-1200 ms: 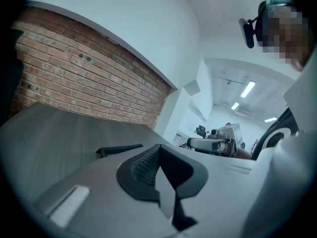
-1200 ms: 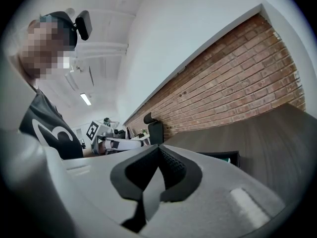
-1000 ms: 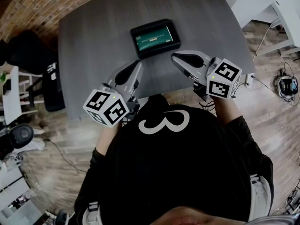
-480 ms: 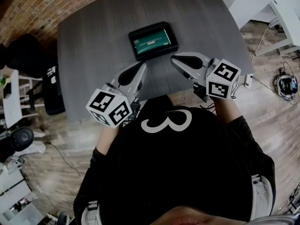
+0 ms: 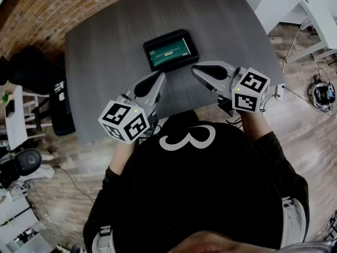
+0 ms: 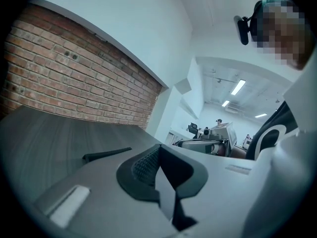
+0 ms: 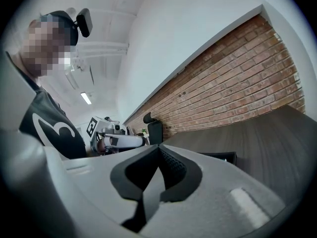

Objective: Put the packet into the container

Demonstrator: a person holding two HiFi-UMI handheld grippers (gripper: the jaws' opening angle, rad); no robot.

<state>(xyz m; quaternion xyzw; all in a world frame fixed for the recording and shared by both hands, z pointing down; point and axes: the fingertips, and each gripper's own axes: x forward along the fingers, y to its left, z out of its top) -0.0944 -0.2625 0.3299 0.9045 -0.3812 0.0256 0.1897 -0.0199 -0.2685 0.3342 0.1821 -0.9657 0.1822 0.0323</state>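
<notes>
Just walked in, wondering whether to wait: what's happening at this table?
A person holds a gripper in each hand. The left gripper and right gripper are both shut and empty, near the table's front edge. The green packet already lies in the black container beyond them.

A grey wood-grain tabletop [image 5: 110,51] fills the upper middle of the head view. A brick wall [image 5: 31,9] runs behind its far left corner. A black chair [image 5: 59,109] stands just beside the tabletop's left edge on the wooden plank floor [image 5: 73,157]. White furniture [image 5: 295,4] stands at the upper right, with a tangle of cables [image 5: 321,95] on the floor near it.
</notes>
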